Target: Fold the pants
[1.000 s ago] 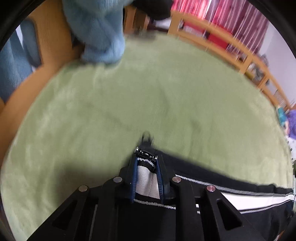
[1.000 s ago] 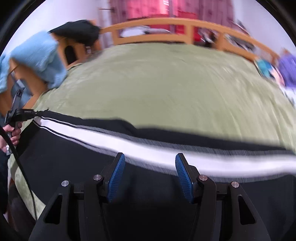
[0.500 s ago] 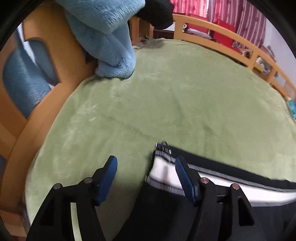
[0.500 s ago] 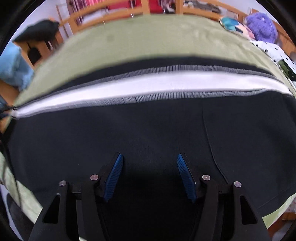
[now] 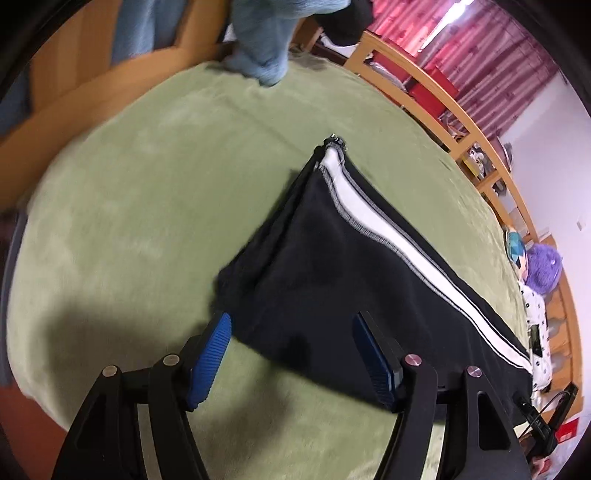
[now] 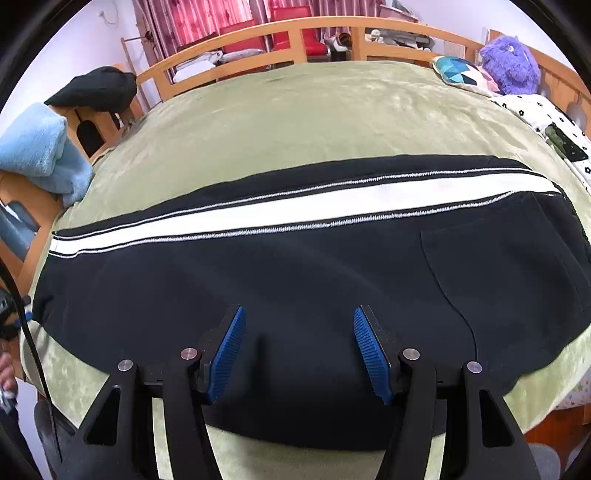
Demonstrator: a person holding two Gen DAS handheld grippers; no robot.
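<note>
Black pants with a white side stripe lie flat across the green bed cover, legs together, cuffs to the left and waist with a back pocket to the right. In the left wrist view the cuff end of the pants points away from me. My left gripper is open and empty, hovering at the near edge of the cuff end. My right gripper is open and empty, over the near edge of the pants at mid-length.
The green bed cover fills the wooden bed frame. A light blue blanket and a black garment hang on the footboard at left. A purple plush toy, a patterned pillow and spotted fabric lie at the right.
My left gripper has let go of the cuff, opened and drawn back. The pants now lie flat on the bed. My right gripper stays open and has pulled back.
</note>
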